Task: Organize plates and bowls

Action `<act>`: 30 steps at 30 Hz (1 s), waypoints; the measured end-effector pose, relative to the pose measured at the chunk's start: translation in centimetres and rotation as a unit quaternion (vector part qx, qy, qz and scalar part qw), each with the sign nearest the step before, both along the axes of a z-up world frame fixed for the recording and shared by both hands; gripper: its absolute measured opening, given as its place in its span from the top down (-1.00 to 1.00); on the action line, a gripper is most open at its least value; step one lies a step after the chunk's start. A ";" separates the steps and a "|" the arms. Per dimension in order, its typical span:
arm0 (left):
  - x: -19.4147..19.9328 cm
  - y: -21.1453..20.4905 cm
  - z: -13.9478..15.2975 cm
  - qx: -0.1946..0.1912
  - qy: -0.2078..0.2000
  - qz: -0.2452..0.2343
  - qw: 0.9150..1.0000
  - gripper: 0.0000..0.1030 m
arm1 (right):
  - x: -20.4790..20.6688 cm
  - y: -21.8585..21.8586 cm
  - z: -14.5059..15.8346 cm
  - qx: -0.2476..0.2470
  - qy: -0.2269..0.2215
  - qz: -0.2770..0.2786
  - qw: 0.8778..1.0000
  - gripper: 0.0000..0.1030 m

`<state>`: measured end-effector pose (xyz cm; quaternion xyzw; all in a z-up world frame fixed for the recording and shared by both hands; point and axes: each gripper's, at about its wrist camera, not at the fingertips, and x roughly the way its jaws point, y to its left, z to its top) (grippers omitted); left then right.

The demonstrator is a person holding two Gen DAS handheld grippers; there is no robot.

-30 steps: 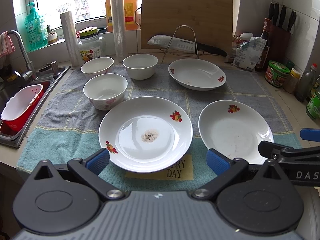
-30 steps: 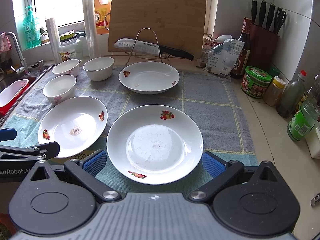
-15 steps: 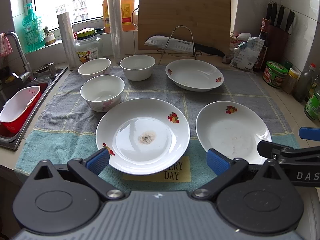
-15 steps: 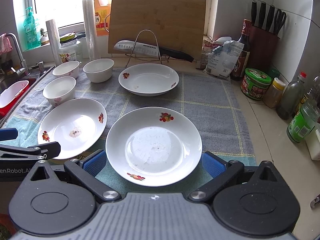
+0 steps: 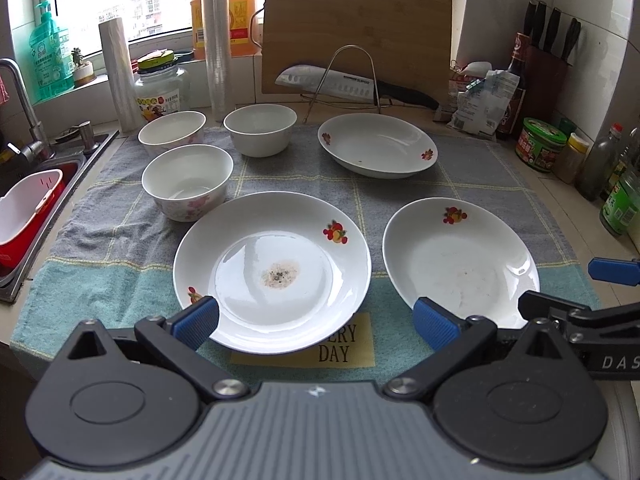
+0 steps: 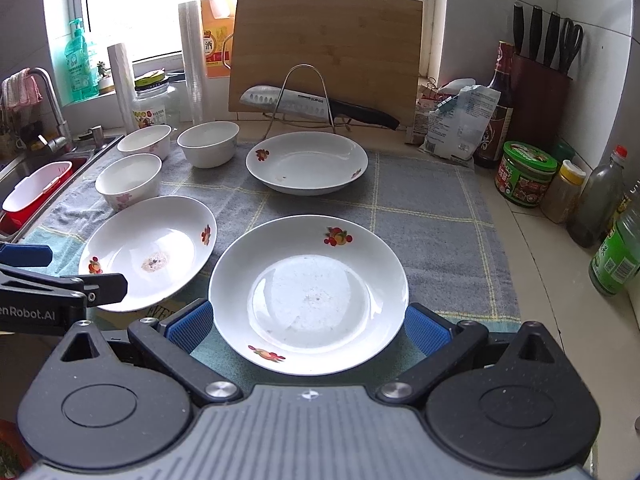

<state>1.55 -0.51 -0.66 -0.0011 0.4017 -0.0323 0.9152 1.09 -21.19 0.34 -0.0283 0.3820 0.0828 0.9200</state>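
Both grippers gape wide: the left gripper [image 5: 314,322] above the stained plate [image 5: 272,270], the right gripper [image 6: 308,330] above its neighbouring plate [image 6: 308,294].

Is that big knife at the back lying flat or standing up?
Lying on its side: the knife rests across the wire rack, blade pointing left.

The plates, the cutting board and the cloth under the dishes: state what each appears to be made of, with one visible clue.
Plates: probably glazed ceramic; glossy white, window glare.
Cutting board: bamboo or wood; tan striped grain, matte.
Cloth: woven towel fabric; fuzzy, matte.
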 end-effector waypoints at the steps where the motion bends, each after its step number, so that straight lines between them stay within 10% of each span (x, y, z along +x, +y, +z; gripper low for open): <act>1: 0.1 0.1 -0.1 -0.001 0.001 0.000 1.000 -0.99 | 0.1 -0.2 -0.4 -0.002 0.004 -0.001 1.000 -1.00; 30: 6.3 -0.4 -1.4 0.015 0.034 -0.055 0.998 -0.99 | 2.9 0.2 -8.7 -0.047 0.049 0.028 0.997 -1.00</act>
